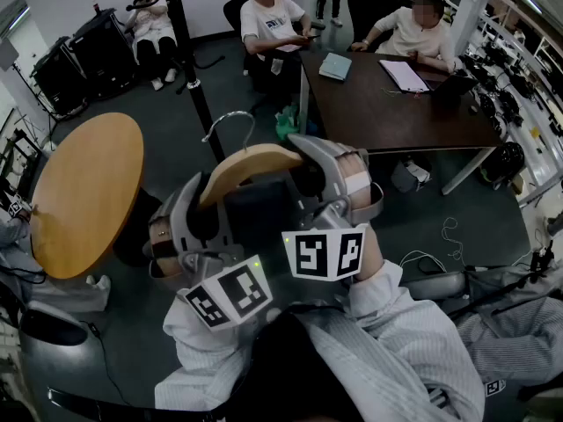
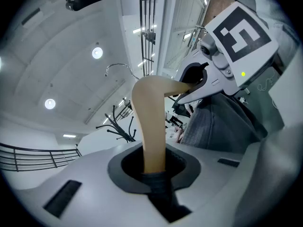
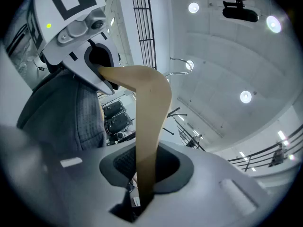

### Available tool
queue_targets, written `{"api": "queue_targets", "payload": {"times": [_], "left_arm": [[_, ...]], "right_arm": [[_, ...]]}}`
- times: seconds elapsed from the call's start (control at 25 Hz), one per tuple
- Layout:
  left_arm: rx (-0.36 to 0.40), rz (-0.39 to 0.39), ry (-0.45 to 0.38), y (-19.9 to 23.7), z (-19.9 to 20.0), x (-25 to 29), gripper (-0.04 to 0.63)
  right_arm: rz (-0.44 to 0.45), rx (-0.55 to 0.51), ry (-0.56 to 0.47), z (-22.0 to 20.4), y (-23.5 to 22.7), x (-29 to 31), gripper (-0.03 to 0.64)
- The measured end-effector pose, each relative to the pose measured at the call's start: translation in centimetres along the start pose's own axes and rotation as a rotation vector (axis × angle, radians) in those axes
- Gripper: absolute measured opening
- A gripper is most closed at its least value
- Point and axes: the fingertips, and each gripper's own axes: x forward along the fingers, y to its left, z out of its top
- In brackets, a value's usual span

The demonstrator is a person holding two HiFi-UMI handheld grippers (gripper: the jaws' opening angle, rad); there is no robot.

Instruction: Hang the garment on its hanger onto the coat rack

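Observation:
Both grippers hold a wooden hanger (image 1: 249, 165) with a metal hook (image 1: 230, 123) up in front of me. My left gripper (image 1: 208, 205) is shut on its left arm and my right gripper (image 1: 305, 167) on its right arm. In the left gripper view the hanger (image 2: 150, 122) rises out of the closed jaws, with the right gripper (image 2: 208, 79) at its far end. A dark grey garment (image 2: 222, 126) hangs off it, also visible as the garment (image 3: 71, 112) in the right gripper view. The black coat rack (image 1: 187, 64) stands just beyond the hook.
A round wooden table (image 1: 84, 192) is at the left. A dark desk (image 1: 396, 104) with papers stands at the back right, with people seated around it. Another person sits behind the rack beside black cases (image 1: 84, 64). Cables (image 1: 431, 258) lie on the floor.

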Motion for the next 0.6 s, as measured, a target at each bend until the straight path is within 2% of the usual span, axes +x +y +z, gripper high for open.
{"api": "queue_targets", "payload": {"times": [0.6], "left_arm": [[0.011,0.010,0.025,-0.6,1.0,0.4,0.049]], "right_arm": [[0.023,0.017,-0.034,-1.0,-0.7,0.0,0.058]]}}
